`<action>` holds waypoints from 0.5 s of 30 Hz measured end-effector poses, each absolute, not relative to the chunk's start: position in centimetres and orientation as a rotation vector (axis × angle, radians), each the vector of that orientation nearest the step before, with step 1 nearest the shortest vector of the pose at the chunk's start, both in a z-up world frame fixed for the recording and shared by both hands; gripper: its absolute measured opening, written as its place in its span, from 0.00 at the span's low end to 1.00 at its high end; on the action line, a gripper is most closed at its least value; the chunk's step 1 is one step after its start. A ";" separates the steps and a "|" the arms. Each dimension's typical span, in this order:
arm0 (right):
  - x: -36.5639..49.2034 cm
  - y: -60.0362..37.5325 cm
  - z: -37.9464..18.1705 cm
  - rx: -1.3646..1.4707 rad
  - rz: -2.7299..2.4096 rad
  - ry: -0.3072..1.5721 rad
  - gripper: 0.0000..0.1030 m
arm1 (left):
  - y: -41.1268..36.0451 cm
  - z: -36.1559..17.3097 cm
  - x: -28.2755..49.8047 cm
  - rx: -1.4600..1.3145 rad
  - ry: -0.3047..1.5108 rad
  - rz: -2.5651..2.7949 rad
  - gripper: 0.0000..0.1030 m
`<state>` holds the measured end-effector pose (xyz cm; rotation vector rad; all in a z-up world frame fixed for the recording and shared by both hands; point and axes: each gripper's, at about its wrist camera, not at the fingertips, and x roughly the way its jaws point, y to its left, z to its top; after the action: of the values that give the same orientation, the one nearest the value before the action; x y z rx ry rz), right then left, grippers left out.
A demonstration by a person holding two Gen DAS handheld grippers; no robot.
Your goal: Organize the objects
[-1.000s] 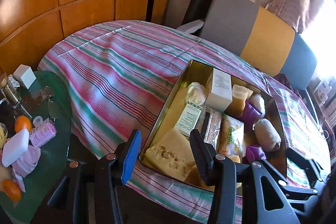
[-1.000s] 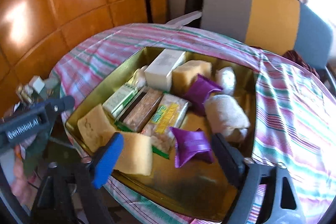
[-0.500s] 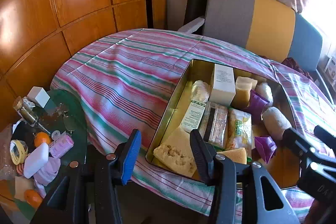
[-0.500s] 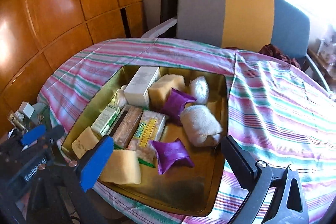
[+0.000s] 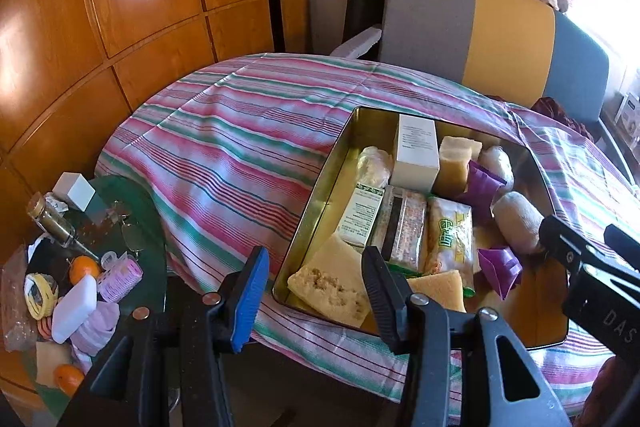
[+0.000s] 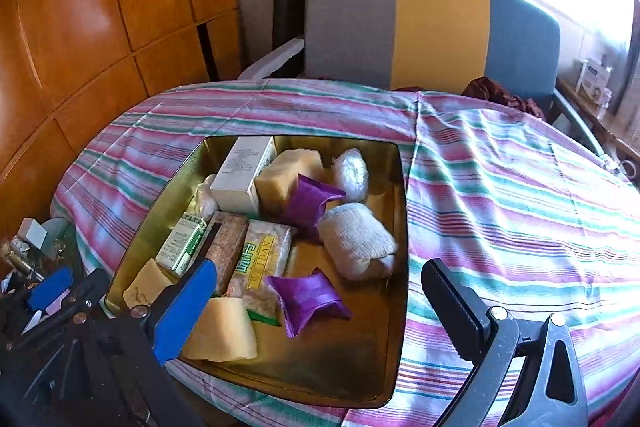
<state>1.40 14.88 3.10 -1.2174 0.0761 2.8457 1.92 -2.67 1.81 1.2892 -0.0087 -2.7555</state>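
Note:
A gold metal tin sits on the striped tablecloth. It holds a white box, yellow sponges, snack packets, two purple pouches, and a rolled white cloth. My left gripper is open and empty, hovering at the tin's near left corner. My right gripper is open and empty, above the tin's near edge.
A low glass side table at the left holds oranges, a white soap bar, a pink roller, a bottle and a white cube. A grey-yellow-blue chair stands behind the table. Wood panelling lines the left.
Both grippers have pulled back and risen from the tin, so more of the table and chair show. Both stay open and empty. The tin's contents have not moved.

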 end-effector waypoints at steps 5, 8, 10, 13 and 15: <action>1.2 14.9 3.3 -1.232 2.814 0.082 1.00 | -2.4 2.0 2.1 1.298 -0.020 -2.767 0.47; 1.1 15.1 3.1 -1.267 2.801 0.108 1.00 | -2.4 2.2 2.1 1.290 -0.023 -2.767 0.47; 1.1 15.3 2.9 -1.267 2.796 0.114 1.00 | -2.6 2.3 2.2 1.284 -0.008 -2.766 0.47; 1.1 15.6 2.7 -1.273 2.781 0.110 1.00 | -2.8 2.6 2.2 1.270 0.005 -2.765 0.47; 1.1 15.6 2.6 -1.283 2.778 0.107 1.00 | -2.8 2.6 2.2 1.266 0.002 -2.764 0.47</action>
<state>1.11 15.60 2.59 -1.2830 0.1074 2.7778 2.24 -2.83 2.64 1.2657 0.0018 -2.7636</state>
